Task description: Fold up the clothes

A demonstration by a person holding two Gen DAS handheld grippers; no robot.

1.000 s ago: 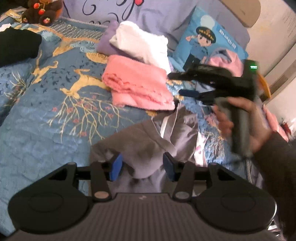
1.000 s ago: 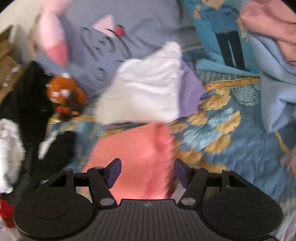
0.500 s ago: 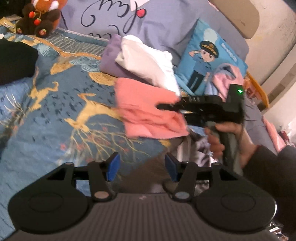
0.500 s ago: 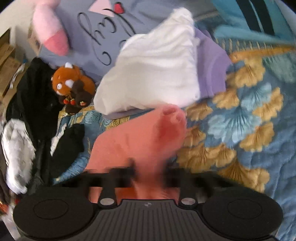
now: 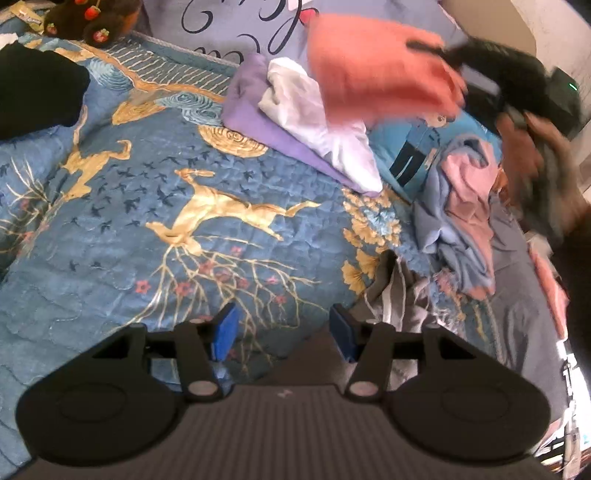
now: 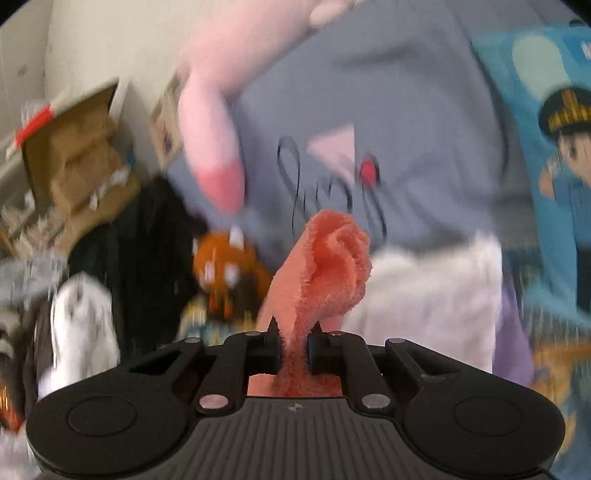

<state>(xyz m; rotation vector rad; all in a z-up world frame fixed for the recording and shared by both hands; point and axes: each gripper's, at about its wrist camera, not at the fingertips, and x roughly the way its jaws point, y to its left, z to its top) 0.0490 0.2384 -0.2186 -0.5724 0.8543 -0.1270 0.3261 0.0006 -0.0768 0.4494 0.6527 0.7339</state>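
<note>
My right gripper (image 6: 293, 347) is shut on a fold of the coral fleece garment (image 6: 332, 269), which bunches above the jaws. In the left wrist view the same right gripper (image 5: 428, 51), in a person's hand, holds the coral garment (image 5: 376, 74) in the air above the folded white garment (image 5: 314, 122) and the purple one (image 5: 258, 122). My left gripper (image 5: 284, 332) hovers low over the blue bedspread (image 5: 147, 221), jaws opening with nothing between them. A crumpled grey garment (image 5: 399, 295) lies just right of its right finger.
A heap of light blue and pink clothes (image 5: 461, 199) lies at the right. A black garment (image 5: 37, 92) is at the far left and a plush toy (image 5: 92, 18) at the head of the bed. A lilac pillow (image 5: 229, 29) and a cartoon pillow (image 6: 554, 147) stand behind.
The right gripper closed on the coral garment and lifted it off the bedspread. The left gripper shifted, so the grey garment went from between its jaws to its right, and its jaws widened.
</note>
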